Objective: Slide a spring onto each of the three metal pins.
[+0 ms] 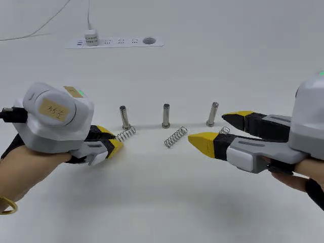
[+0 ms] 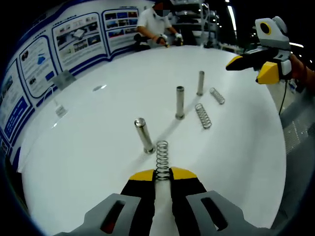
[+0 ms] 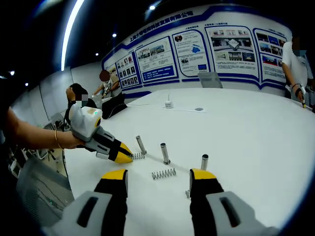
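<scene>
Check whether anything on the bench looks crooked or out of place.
Nothing is clearly wrong. The left pin and right pin seem to lean outward beside the upright middle pin, though that may be the lens. The left tongs pinch a spring.

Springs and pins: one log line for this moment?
left gripper: shut on spring | right gripper: open | pins: all bare | other springs: on table

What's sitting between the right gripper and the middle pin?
A loose spring lies flat between the open right gripper and the middle pin; the right gripper view shows it.
</scene>
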`<act>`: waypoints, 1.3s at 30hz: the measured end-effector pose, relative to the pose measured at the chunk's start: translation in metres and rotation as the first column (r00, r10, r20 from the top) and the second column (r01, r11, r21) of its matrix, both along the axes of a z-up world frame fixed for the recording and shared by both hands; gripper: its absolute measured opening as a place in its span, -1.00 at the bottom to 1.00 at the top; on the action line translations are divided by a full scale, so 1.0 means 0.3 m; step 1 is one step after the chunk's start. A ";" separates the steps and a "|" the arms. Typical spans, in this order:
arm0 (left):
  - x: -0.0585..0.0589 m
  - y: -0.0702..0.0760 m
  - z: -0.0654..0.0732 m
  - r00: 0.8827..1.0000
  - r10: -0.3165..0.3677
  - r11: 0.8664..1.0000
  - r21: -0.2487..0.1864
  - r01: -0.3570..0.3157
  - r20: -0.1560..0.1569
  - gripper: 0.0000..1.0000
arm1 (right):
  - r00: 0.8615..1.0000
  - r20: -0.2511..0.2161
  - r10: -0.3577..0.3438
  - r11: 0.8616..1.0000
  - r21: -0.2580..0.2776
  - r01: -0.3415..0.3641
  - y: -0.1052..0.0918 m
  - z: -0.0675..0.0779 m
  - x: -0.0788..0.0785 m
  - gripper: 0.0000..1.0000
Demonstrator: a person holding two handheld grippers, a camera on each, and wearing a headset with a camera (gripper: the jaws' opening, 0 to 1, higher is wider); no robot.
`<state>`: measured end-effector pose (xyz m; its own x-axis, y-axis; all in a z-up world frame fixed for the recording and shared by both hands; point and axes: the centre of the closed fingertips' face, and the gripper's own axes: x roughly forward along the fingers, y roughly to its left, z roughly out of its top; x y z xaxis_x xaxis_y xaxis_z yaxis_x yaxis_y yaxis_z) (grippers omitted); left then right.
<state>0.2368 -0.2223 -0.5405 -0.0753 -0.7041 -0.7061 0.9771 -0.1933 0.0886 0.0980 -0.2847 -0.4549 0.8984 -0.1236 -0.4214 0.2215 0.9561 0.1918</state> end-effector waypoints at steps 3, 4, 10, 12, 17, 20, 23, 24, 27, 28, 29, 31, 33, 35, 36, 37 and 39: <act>0.008 0.005 0.000 1.000 0.015 1.000 0.010 -0.015 0.002 -0.78 | 1.000 0.013 -0.003 1.000 0.015 0.003 0.002 0.009 0.005 0.03; 0.008 0.009 0.000 1.000 0.015 1.000 0.013 -0.015 0.009 -0.78 | 1.000 0.013 -0.005 1.000 0.012 0.005 0.001 0.010 0.005 0.03; -0.030 0.035 0.029 1.000 0.009 1.000 -0.016 -0.009 -0.025 -0.80 | 1.000 0.021 -0.007 1.000 0.015 0.007 0.007 0.024 0.004 0.03; -0.049 0.038 0.055 0.999 0.016 0.999 -0.045 -0.018 -0.050 -0.80 | 1.000 0.028 -0.006 1.000 0.015 0.006 0.013 0.032 0.006 0.03; -0.091 0.046 0.111 0.992 0.043 0.993 -0.102 -0.056 -0.121 -0.80 | 0.998 0.057 -0.004 0.999 0.035 0.002 0.028 0.053 0.017 0.03; -0.114 0.049 0.143 0.980 0.070 0.986 -0.135 -0.096 -0.186 -0.80 | 0.997 0.073 -0.005 0.999 0.047 0.001 0.033 0.065 0.025 0.02; -0.136 0.054 0.171 0.967 0.085 0.979 -0.159 -0.126 -0.242 -0.80 | 0.996 0.091 -0.004 0.998 0.068 -0.002 0.040 0.076 0.034 0.01; -0.145 0.055 0.187 0.961 0.091 0.975 -0.175 -0.140 -0.262 -0.80 | 0.995 0.097 -0.003 0.997 0.078 -0.005 0.043 0.080 0.039 0.00; -0.173 0.053 0.227 0.935 0.097 0.960 -0.216 -0.178 -0.342 -0.80 | 0.992 0.125 0.002 0.995 0.099 -0.014 0.054 0.098 0.052 -0.02; -0.179 0.055 0.233 0.931 0.096 0.958 -0.220 -0.182 -0.353 -0.80 | 0.991 0.137 0.004 0.994 0.109 -0.019 0.059 0.105 0.058 -0.03; -0.183 0.057 0.240 0.928 0.096 0.956 -0.227 -0.186 -0.360 -0.80 | 0.989 0.148 0.004 0.993 0.119 -0.022 0.063 0.112 0.063 -0.04; -0.203 0.056 0.263 0.912 0.085 0.948 -0.248 -0.197 -0.401 -0.80 | 0.986 0.168 0.014 0.989 0.142 -0.038 0.076 0.124 0.075 -0.06; -0.224 0.053 0.292 0.894 0.066 0.937 -0.280 -0.208 -0.443 -0.80 | 0.983 0.184 0.020 0.987 0.156 -0.050 0.088 0.135 0.086 -0.09; -0.241 0.051 0.316 0.877 0.050 0.925 -0.308 -0.221 -0.478 -0.80 | 0.980 0.196 0.028 0.982 0.179 -0.063 0.103 0.143 0.099 -0.12; -0.249 0.052 0.323 0.874 0.040 0.923 -0.317 -0.218 -0.484 -0.80 | 0.979 0.200 0.031 0.980 0.187 -0.069 0.109 0.146 0.103 -0.15; -0.256 0.053 0.332 0.871 0.031 0.919 -0.330 -0.218 -0.490 -0.80 | 0.977 0.208 0.037 0.977 0.198 -0.079 0.119 0.150 0.110 -0.17; -0.267 0.054 0.340 0.871 0.017 0.914 -0.346 -0.213 -0.491 -0.80 | 0.973 0.226 0.043 0.971 0.220 -0.094 0.135 0.159 0.120 -0.23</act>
<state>0.1566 -0.2061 -0.4386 -0.2286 -0.9313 -0.2835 0.9313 -0.1244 -0.3423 0.1340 -0.2442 -0.4071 0.9743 0.0180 -0.2244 0.0853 0.8929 0.4421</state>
